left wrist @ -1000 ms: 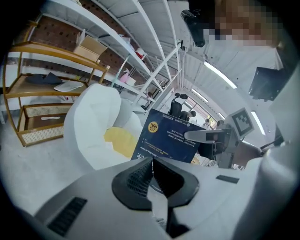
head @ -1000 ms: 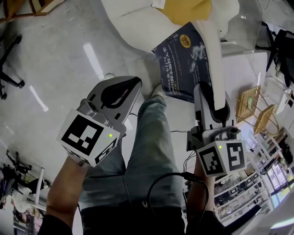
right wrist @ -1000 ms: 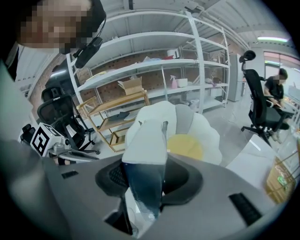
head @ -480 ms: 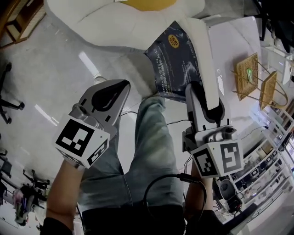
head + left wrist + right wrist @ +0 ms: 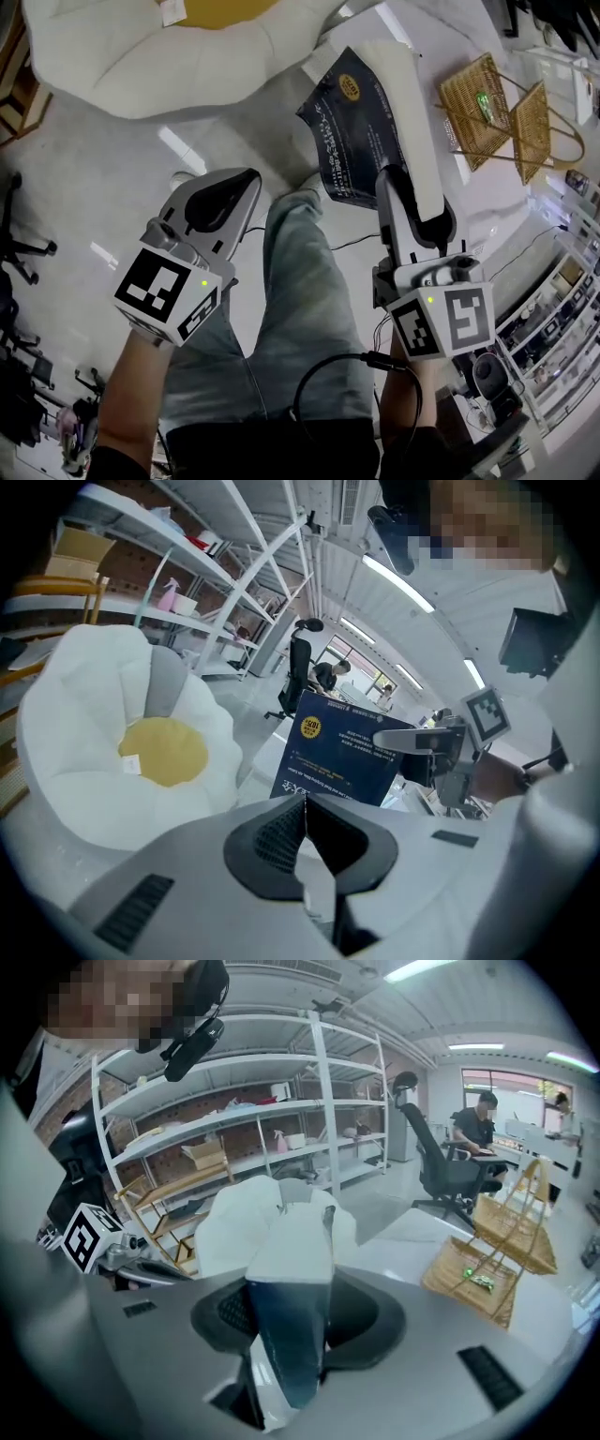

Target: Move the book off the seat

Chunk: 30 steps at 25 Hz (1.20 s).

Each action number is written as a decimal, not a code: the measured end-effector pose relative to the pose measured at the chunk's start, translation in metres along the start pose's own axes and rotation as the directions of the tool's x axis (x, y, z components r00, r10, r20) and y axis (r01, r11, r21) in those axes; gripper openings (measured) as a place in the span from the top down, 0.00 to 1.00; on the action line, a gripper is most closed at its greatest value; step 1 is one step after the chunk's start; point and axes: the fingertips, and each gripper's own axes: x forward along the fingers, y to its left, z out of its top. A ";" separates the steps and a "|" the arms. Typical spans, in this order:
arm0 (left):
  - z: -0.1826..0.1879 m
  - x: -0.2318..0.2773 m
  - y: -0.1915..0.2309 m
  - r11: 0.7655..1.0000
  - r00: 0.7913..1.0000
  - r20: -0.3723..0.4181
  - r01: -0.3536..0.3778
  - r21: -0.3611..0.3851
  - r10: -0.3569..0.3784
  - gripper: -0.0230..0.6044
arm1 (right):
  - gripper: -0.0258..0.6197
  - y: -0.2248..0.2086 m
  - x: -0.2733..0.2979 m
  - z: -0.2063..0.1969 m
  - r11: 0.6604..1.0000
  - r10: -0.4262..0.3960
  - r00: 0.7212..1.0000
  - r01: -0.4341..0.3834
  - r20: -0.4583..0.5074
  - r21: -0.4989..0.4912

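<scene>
A thick book [image 5: 361, 122] with a dark blue cover and white page block hangs in the air, held by its lower edge in my right gripper [image 5: 412, 202], which is shut on it. In the right gripper view the book [image 5: 286, 1279] stands upright between the jaws of my right gripper [image 5: 291, 1312]. My left gripper [image 5: 220, 202] floats to the left over the floor, shut and empty; its jaws meet in the left gripper view [image 5: 305, 803], where the book [image 5: 342, 757] shows ahead. The seat, a white flower-shaped cushion [image 5: 169, 47] with a yellow centre, lies at the top left, apart from the book.
Two wicker baskets [image 5: 487, 103] stand on a white table [image 5: 459, 187] at the upper right. The person's leg in jeans [image 5: 300, 281] is below between the grippers. Metal shelving [image 5: 234, 1119] lines the wall; an office chair [image 5: 441, 1166] stands beyond the table.
Both grippers and the held book have swung away from the cushion, which has slid to the top left. The baskets and table have come closer on the right.
</scene>
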 end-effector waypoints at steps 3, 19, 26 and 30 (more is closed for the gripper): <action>0.003 0.032 -0.034 0.999 1.000 -0.020 0.022 0.030 -0.021 0.95 | 0.70 -0.040 -0.020 -0.004 1.000 -0.018 1.000 0.018 0.016 0.018; 0.005 0.177 -0.199 0.965 0.978 -0.148 0.176 0.196 -0.148 0.95 | 0.70 -0.206 -0.130 -0.062 0.981 -0.122 0.991 0.113 0.048 0.158; -0.001 0.214 -0.249 0.931 0.950 -0.214 0.275 0.240 -0.225 0.95 | 0.70 -0.241 -0.161 -0.091 0.957 -0.198 0.980 0.186 0.033 0.224; -0.013 0.229 -0.273 0.905 0.916 -0.288 0.351 0.240 -0.279 0.95 | 0.70 -0.261 -0.180 -0.107 0.931 -0.252 0.968 0.243 -0.001 0.274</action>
